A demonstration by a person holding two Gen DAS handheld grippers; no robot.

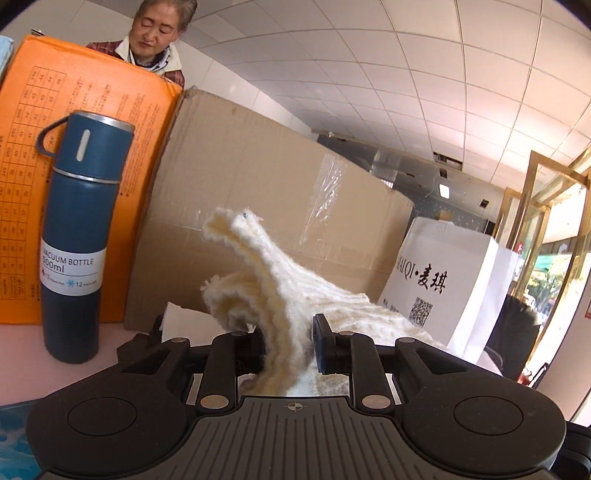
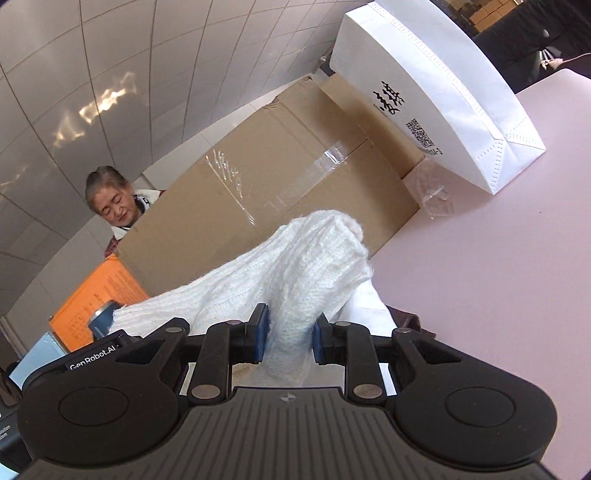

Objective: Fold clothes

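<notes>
Both grippers are clamped on a white knit garment, lifted clear of a pale pink table.

In the left wrist view, the left gripper has its jaws drawn in around a thick bunch of layered knit edges; the fabric fills the gap and rises in a ragged peak in front of the camera, then trails off to the right. The right-hand pad presses against the cloth, while the left pad is hidden behind it.

In the right wrist view, the right gripper pinches a narrow fold between its blue pads, jaws nearly closed on the cloth. From the grip the knit swells upward into a rounded hump and stretches left in a taut band toward the other gripper's black housing.

Just beyond the left gripper, a blue bottle labelled "VACUUM BOTTLE 500ml" stands upright on the table. Behind it leans an orange box printed with a size chart, and beside that a large cardboard box sealed with clear tape. A white bag with black characters and a QR code stands at the cardboard box's right end. A woman looks down from behind the boxes, under a tiled ceiling.
</notes>
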